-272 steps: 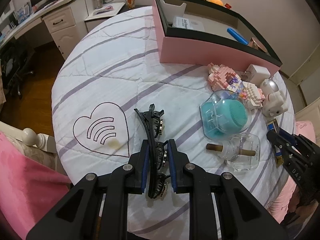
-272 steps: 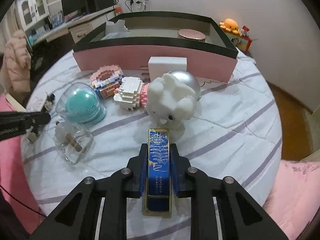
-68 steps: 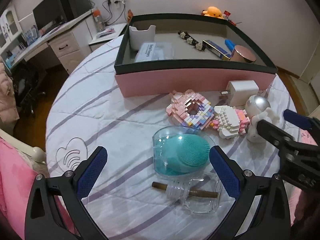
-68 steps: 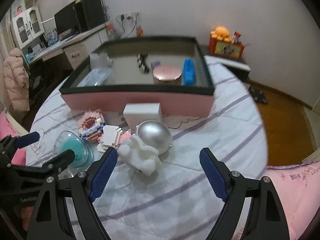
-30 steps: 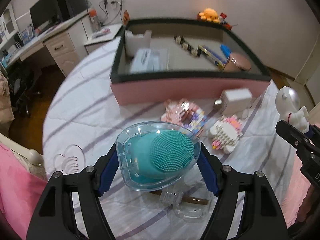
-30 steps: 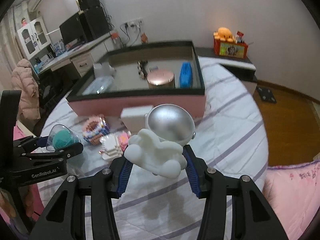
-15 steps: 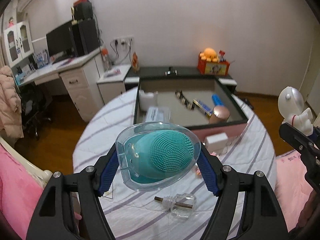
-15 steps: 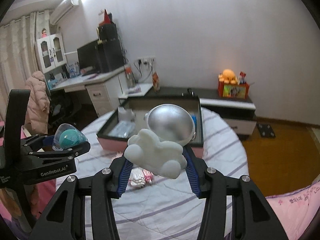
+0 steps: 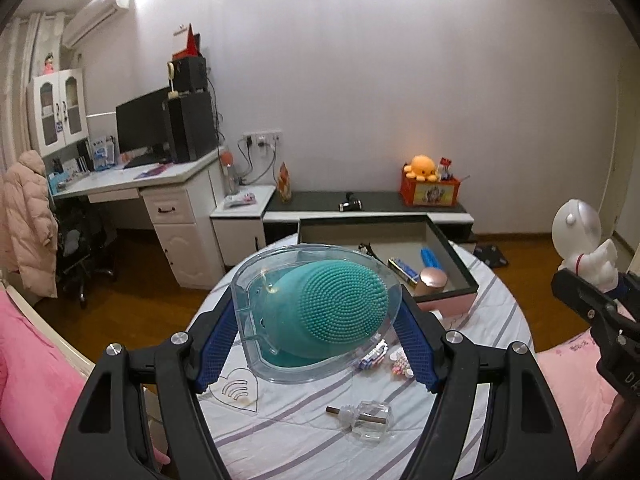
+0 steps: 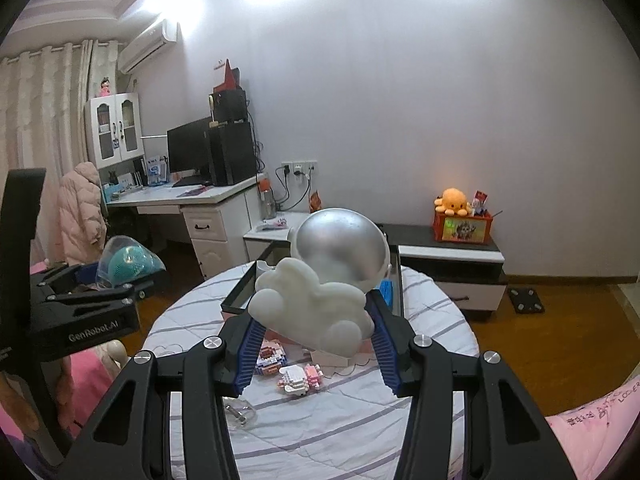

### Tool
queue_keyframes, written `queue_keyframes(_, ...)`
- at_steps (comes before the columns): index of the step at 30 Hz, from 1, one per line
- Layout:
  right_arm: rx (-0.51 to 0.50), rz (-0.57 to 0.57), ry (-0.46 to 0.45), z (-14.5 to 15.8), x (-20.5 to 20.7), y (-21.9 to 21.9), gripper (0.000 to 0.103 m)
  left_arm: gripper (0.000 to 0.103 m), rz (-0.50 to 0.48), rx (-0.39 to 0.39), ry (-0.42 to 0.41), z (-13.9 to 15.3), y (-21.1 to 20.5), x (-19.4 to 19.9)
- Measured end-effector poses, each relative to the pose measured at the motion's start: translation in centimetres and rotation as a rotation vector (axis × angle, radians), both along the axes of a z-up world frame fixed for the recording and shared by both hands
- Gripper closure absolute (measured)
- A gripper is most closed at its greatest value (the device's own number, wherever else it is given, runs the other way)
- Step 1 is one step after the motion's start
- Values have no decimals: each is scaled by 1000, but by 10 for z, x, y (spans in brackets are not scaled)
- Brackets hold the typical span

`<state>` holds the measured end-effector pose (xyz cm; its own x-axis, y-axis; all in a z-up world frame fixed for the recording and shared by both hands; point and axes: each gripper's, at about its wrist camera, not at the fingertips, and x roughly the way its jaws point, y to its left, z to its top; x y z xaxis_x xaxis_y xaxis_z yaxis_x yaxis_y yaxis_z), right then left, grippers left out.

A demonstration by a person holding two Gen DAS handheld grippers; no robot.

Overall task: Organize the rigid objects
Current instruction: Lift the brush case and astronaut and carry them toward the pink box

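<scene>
My left gripper [image 9: 318,326] is shut on a clear case with a teal silicone brush [image 9: 320,312] inside, held high above the round table [image 9: 288,420]. The same case [image 10: 130,265] shows at the left of the right wrist view. My right gripper [image 10: 316,320] is shut on a white astronaut figure with a silver helmet [image 10: 320,288], also lifted; the astronaut [image 9: 580,240] appears at the right edge of the left wrist view. The pink box with a dark rim [image 9: 440,256] lies beyond, holding a blue item, a rose-gold tin and a hair clip.
On the striped cloth lie a clear glass bottle with a stick [image 9: 366,426], block-built toys [image 10: 298,378] and a white charger [image 10: 332,356]. A desk with monitor [image 9: 148,132] stands left. A low cabinet carries an orange octopus toy [image 9: 420,166]. Pink bedding [image 9: 24,380] flanks the table.
Both grippers have risen with their loads and tipped up toward level. The table and box have dropped lower and smaller in both views, with more wall showing.
</scene>
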<state>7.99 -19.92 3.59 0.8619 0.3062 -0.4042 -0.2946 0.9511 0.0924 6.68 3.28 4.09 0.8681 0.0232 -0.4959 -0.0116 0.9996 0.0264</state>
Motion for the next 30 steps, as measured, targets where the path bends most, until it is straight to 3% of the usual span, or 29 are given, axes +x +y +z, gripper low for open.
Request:
queue_keyframes(7,6,-4,-17,2,-9,-2,52,28,9,-12,-34,5,2,-12)
queue_keyframes(16,3,0,-6,-2,-6,-3,52,28,8,-8,-18,5,-1,-9)
queue_keyframes(30,-7,-29,19,-3,30,2,52,28,-39,9,11,4,-1,45)
